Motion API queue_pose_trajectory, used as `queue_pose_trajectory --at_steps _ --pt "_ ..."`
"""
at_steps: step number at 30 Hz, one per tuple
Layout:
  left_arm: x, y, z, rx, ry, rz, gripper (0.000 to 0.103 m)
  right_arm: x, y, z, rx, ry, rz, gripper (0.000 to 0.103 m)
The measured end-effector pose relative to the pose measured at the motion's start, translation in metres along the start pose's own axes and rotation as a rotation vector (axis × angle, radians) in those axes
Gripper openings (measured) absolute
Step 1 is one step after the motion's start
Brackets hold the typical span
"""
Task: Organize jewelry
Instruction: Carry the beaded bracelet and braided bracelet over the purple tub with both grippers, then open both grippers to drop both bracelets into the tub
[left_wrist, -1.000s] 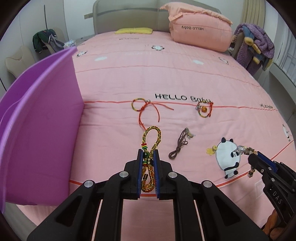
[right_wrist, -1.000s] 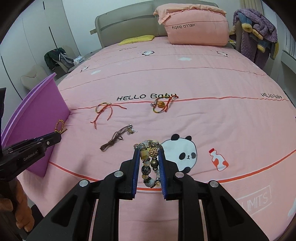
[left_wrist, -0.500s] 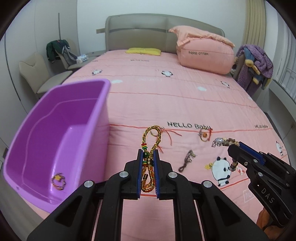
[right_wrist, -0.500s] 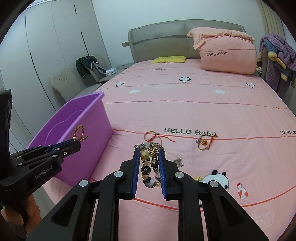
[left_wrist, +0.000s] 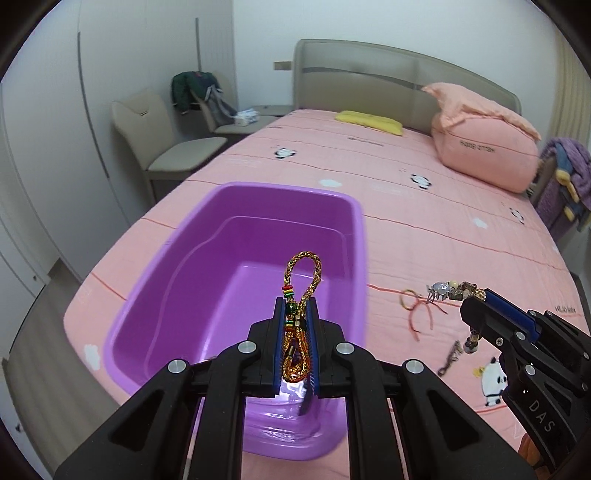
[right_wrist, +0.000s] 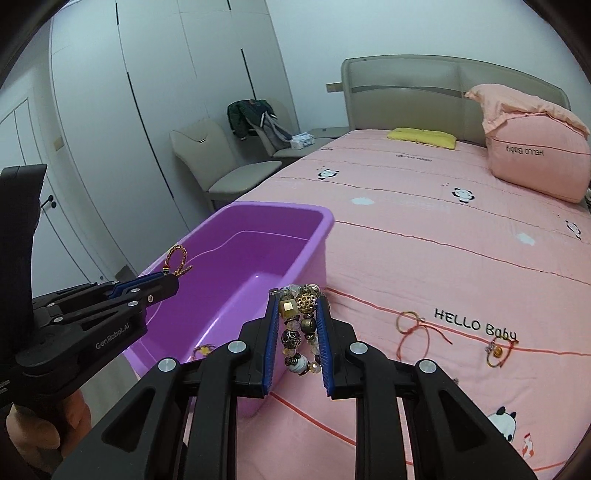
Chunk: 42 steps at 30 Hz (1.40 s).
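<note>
My left gripper (left_wrist: 295, 306) is shut on a gold braided cord bracelet (left_wrist: 301, 275) and holds it above the open purple bin (left_wrist: 343, 206). In the right wrist view the left gripper (right_wrist: 168, 278) is over the bin's near-left side (right_wrist: 303, 254). My right gripper (right_wrist: 297, 301) is shut on a beaded bracelet (right_wrist: 301, 321), just right of the bin's near end; it shows at the right of the left wrist view (left_wrist: 469, 301). A small bracelet (right_wrist: 203, 349) lies inside the bin.
On the pink bedspread lie a red string bracelet (right_wrist: 413, 325), a charm bracelet (right_wrist: 498, 350) and a brown cord (left_wrist: 450, 362). A pink pillow (right_wrist: 532, 155) and yellow cushion (right_wrist: 421, 136) are at the headboard. Chairs (right_wrist: 221, 162) stand left of the bed.
Both grippers have lifted and swung left with their bracelets. The bin, beside the left gripper before, is now under it, and the right gripper has come up to the bin's right wall.
</note>
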<state>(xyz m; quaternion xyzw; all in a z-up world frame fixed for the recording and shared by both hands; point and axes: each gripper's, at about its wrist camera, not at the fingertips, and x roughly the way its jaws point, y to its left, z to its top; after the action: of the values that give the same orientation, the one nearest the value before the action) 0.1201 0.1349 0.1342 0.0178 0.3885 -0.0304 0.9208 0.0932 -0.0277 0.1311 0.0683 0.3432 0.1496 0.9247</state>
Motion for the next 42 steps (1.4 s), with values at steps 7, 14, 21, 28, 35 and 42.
queue_pose_trajectory --at_steps 7,14,21,28,35,42 --pt "0.018 0.055 0.004 -0.076 0.048 0.085 0.011 0.038 0.044 0.023 -0.065 0.053 0.075 0.019" --pt "0.043 0.087 -0.001 -0.132 0.116 0.123 0.011 0.078 0.07 0.029 -0.094 0.139 0.113 0.019" --pt "0.066 0.1 -0.002 -0.159 0.179 0.128 0.012 0.111 0.081 0.03 -0.108 0.23 0.111 0.019" --pt "0.081 0.109 -0.012 -0.174 0.233 0.13 0.012 0.134 0.086 0.022 -0.121 0.319 0.105 0.02" --pt "0.093 0.111 -0.02 -0.175 0.272 0.136 0.012 0.146 0.087 0.015 -0.129 0.354 0.093 0.02" --pt "0.098 0.11 -0.023 -0.174 0.286 0.153 0.013 0.15 0.083 0.01 -0.124 0.362 0.073 0.02"
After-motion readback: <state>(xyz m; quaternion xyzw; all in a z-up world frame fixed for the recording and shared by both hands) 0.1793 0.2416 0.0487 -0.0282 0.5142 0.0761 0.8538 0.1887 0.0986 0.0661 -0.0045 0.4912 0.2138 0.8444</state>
